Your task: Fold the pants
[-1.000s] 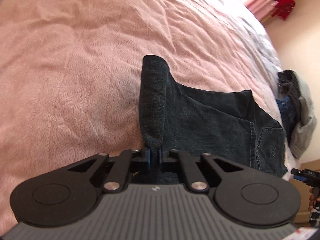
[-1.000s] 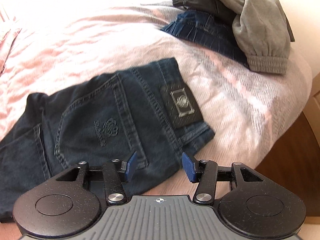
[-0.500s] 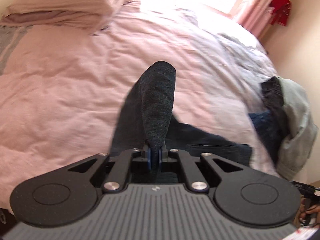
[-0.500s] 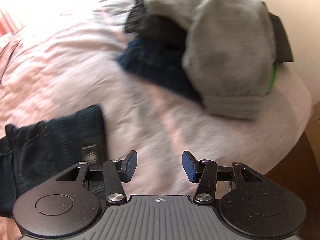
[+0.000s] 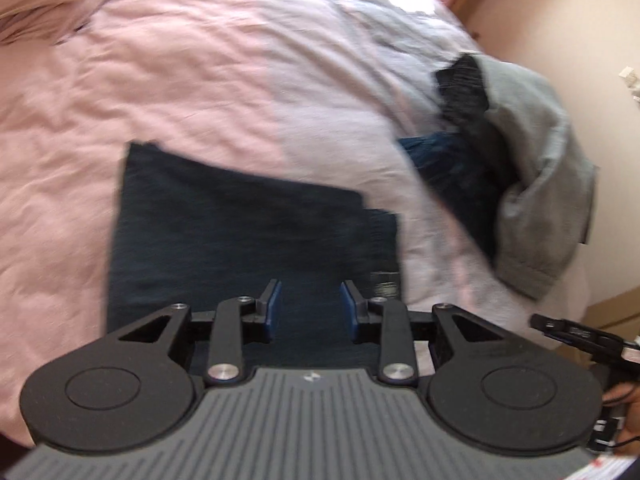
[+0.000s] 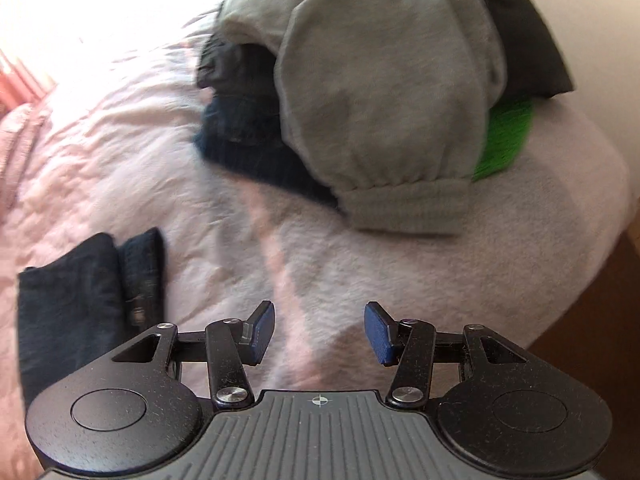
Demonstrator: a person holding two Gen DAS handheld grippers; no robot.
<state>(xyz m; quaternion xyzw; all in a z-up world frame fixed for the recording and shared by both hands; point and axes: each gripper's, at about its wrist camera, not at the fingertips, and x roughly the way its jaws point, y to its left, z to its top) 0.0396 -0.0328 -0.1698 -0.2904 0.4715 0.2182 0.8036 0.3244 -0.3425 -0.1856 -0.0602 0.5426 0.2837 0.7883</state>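
Observation:
The dark blue jeans (image 5: 240,220) lie folded into a flat rectangle on the pink bedspread (image 5: 140,80). My left gripper (image 5: 310,304) hovers over their near edge; its jaws are opening, and nothing is pinched between the blue pads. In the right wrist view the same folded jeans (image 6: 80,300) show at the lower left. My right gripper (image 6: 320,328) stands open over bare bedspread (image 6: 320,260), empty, in front of a heap of clothes topped by grey sweatpants (image 6: 380,100).
The heap (image 5: 520,180) sits near the bed's right corner, with dark garments (image 6: 240,140) and something bright green (image 6: 504,140) under the grey pants. Beyond the bed's edge lie a wooden floor (image 6: 592,320) and a cream wall (image 5: 580,40). A person's hand (image 5: 624,412) shows at the lower right.
The left gripper carried the jeans' leg end over the seat, then let go, so the jeans now lie folded. The right gripper swung away from the jeans toward the clothes heap.

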